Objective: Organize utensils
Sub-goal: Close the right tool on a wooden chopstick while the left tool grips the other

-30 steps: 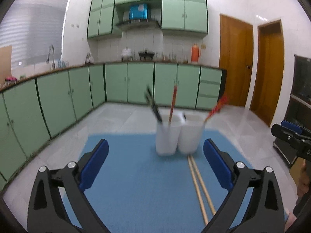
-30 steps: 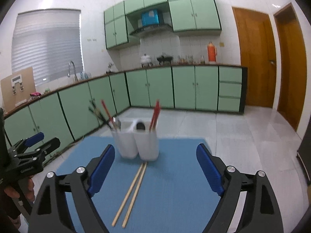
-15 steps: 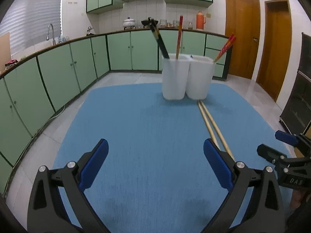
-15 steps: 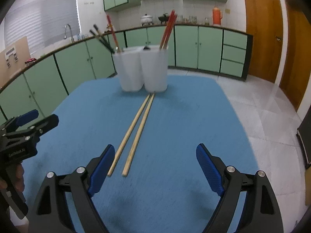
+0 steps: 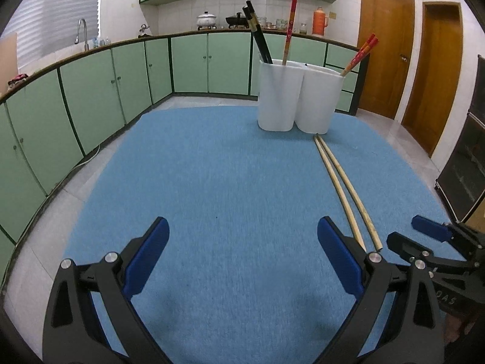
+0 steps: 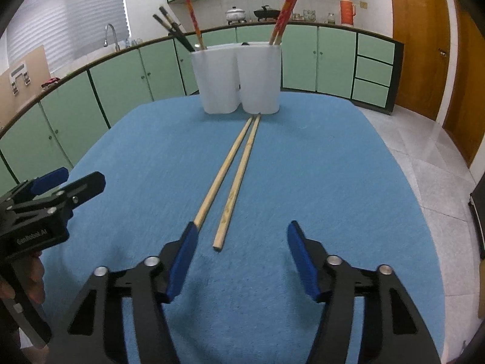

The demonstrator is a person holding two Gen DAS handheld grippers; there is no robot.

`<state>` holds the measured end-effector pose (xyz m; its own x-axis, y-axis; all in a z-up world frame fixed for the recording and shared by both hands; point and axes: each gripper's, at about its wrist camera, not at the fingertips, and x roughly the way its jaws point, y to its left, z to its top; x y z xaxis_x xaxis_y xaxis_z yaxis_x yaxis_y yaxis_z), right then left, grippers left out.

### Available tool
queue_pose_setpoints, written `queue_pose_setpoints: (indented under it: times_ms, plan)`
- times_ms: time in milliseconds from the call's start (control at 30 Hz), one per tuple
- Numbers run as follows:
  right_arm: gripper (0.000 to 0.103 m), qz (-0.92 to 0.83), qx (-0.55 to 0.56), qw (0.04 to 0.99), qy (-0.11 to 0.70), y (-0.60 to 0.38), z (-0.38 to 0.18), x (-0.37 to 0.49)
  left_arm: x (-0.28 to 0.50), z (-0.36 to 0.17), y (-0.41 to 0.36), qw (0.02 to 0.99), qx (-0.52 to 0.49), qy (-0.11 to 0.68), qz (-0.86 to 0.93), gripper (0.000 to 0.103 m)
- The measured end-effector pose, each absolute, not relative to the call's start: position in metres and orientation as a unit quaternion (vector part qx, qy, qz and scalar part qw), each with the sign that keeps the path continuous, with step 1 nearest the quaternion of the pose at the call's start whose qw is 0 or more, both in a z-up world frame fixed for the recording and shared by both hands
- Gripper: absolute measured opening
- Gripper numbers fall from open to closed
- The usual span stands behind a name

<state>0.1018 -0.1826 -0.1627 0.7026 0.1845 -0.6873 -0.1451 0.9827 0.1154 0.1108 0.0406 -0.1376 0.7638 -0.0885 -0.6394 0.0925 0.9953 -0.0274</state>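
Closing over the wooden chopsticks at frame centre, the right gripper is seen unclamped; left gripper is held spread, empty, lower frame.

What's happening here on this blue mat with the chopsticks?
A person holds a claw in each hand over a blue mat. Two wooden chopsticks lie side by side in front of a white double holder that already has black and red chopsticks standing in it. The right claw is low at the near ends of the wooden pair, its jaws closing but not yet pressing them. The left claw is open and empty beside it.
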Motion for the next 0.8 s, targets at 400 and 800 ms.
queue_pose_setpoints:
  times_ms: [400, 800]
  plan:
    - [0.028, 0.092, 0.019, 0.907, 0.41, -0.171, -0.176, 0.114, 0.112, -0.14, 0.037, 0.937, -0.007, 0.344, -0.051, 0.095]
    - [0.007, 0.091, 0.019, 0.904, 0.416, -0.171, -0.177, 0.115, 0.109, -0.14, 0.031, 0.937, -0.009, 0.343, -0.059, 0.095]
